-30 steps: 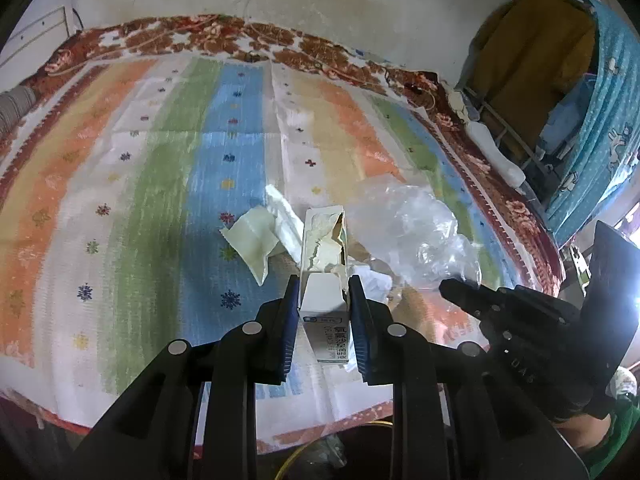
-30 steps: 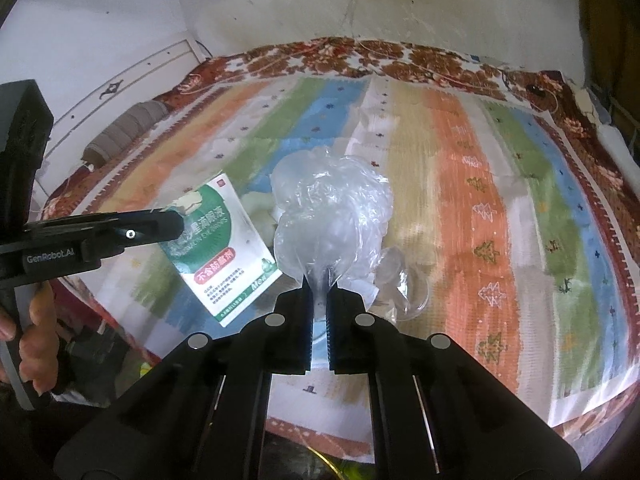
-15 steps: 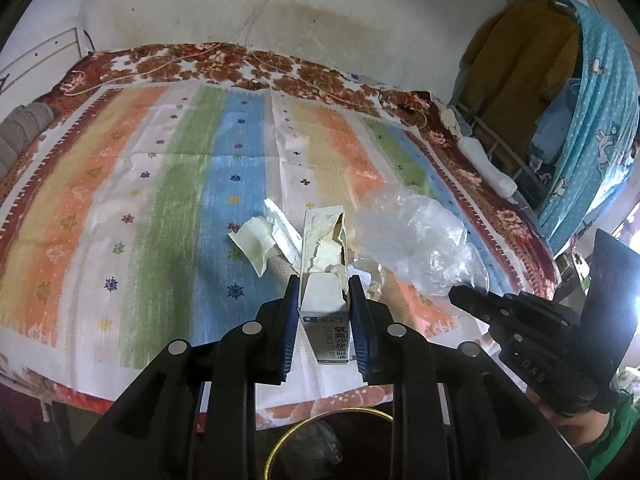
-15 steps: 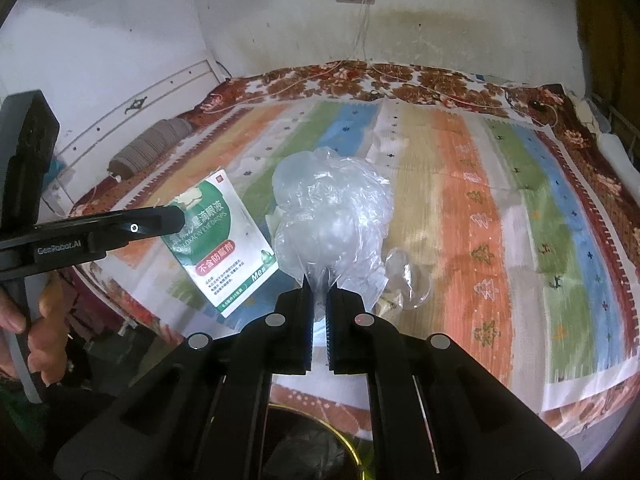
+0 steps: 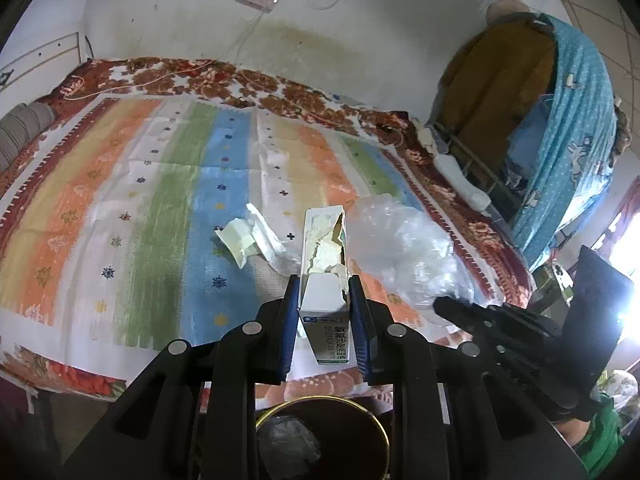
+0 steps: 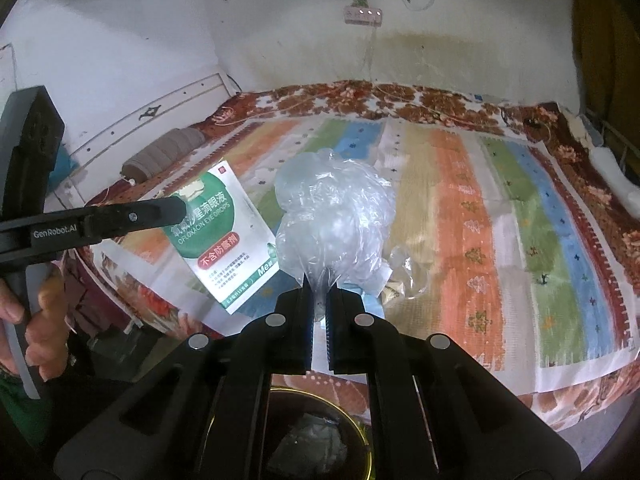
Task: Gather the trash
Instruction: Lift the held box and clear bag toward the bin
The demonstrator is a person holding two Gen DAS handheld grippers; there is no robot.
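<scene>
Left tool (image 5: 324,300) clamps torn eye-drop box (image 5: 325,280), right tool (image 6: 316,300) pinches crumpled clear plastic bag (image 6: 334,228); both held over bed edge above gold-rimmed trash bin (image 5: 320,432). Paper scraps (image 5: 250,236) lie on striped bedspread (image 5: 160,208).

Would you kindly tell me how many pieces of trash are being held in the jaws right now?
2: a torn white-and-green cardboard medicine box in the left gripper, and a crumpled clear plastic bag in the right gripper. More scraps lie on the bed.
</scene>
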